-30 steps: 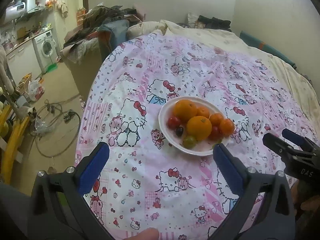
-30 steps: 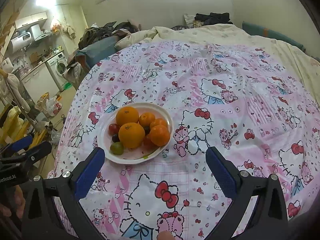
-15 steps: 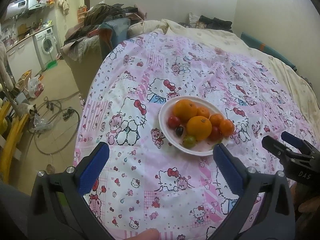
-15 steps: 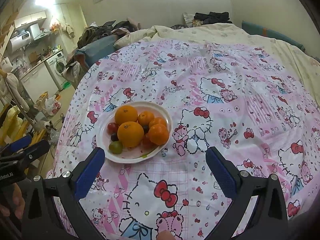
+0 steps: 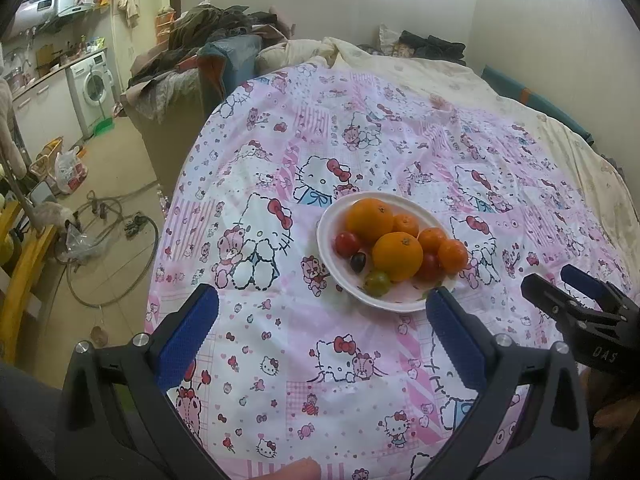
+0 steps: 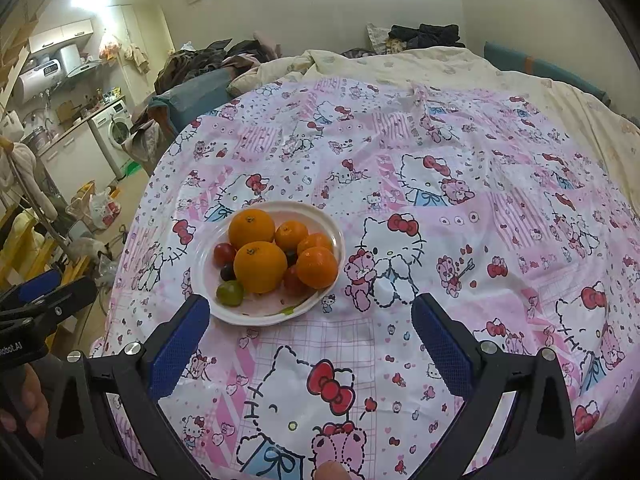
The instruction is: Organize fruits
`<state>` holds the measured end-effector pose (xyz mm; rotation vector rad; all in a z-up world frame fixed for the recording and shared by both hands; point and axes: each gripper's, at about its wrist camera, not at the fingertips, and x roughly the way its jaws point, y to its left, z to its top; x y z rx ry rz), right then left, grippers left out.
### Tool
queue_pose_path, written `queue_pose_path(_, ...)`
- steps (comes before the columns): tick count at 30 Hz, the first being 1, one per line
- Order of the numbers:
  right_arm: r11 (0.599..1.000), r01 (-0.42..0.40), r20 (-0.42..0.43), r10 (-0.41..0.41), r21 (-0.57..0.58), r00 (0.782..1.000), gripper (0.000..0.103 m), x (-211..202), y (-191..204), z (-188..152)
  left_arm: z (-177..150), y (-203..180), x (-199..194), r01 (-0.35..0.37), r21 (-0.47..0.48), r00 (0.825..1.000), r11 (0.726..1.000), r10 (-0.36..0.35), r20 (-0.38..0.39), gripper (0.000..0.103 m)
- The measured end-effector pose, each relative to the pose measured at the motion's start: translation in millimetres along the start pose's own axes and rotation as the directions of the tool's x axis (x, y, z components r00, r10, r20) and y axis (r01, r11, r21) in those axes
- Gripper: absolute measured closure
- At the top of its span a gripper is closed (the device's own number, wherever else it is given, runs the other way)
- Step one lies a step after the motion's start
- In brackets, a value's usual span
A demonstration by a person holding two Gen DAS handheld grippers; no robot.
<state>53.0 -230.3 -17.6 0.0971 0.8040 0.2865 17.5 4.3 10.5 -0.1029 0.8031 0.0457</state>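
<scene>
A white plate (image 5: pixel 332 256) (image 6: pixel 204 276) sits on the pink cartoon-print bedsheet. It holds two large oranges (image 5: pixel 398 256) (image 6: pixel 260 266), several small tangerines (image 5: pixel 452 255) (image 6: pixel 317 267), red tomatoes (image 5: pixel 347 243) (image 6: pixel 224 253), a dark grape (image 5: pixel 358 261) and a green fruit (image 5: pixel 377 282) (image 6: pixel 230 293). My left gripper (image 5: pixel 320 316) is open and empty, just short of the plate's near rim. My right gripper (image 6: pixel 310 316) is open and empty, its left finger by the plate's near edge. Each gripper shows at the edge of the other's view.
The bedsheet (image 6: pixel 460 200) spreads wide to the right and front of the plate. A cream duvet (image 6: pixel 400 64) lies behind. Left of the bed are the floor with cables (image 5: pixel 112 232), a clothes pile (image 5: pixel 208 40) and a washing machine (image 5: pixel 94 88).
Both views have drifted slightly closer to the plate. The fruits have not moved and both grippers stay open.
</scene>
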Motion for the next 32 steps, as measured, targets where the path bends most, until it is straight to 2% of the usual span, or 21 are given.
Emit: queue_pose_path(32,1.000,0.003,0.004,-0.003,0.002,1.000,0.000,-1.3,0.0,1.0,-0.9,1.5,-0.5,-0.003,-0.006,1.000,1.000,0.003,-0.002,0.001)
